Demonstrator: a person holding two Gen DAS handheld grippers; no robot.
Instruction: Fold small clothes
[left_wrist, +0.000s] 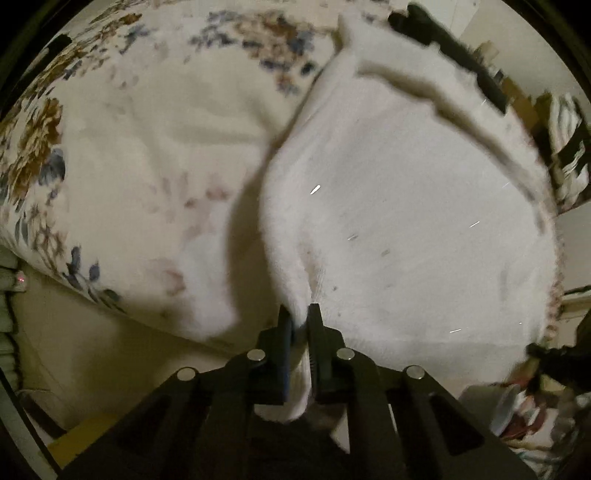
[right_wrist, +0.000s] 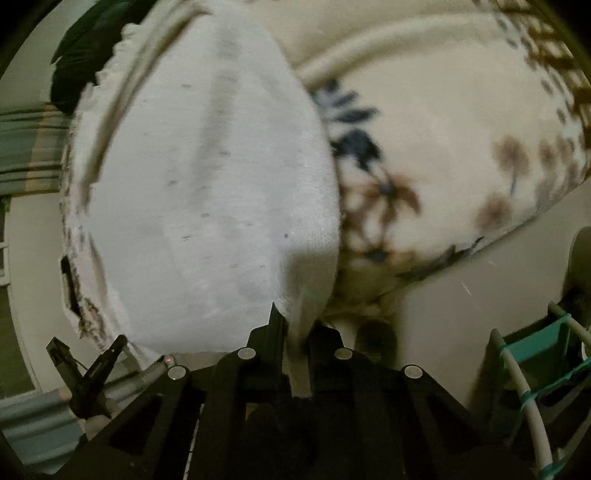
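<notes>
**Both tools pinch the white cloth at its near edge**

The left tool (left_wrist: 299, 314) is clamped on a bunched bit of the white, terry-like cloth (left_wrist: 406, 221), with a tongue of fabric hanging down between its black fingers. The right tool (right_wrist: 295, 317) is clamped the same way on another part of that cloth's edge (right_wrist: 207, 184). Gripping two points of one edge lets the person carry that edge across as a straight line, which is probably why the hands are set apart like this.

The cloth spreads away from both tools over the cream bedcover printed with blue and brown flowers (left_wrist: 110, 166). It seems partly raised off the bedcover near the grips, though motion blur makes this hard to confirm. A fringed hem and a woven band run along its far side. I judge a fold to be under way, not finished.
</notes>
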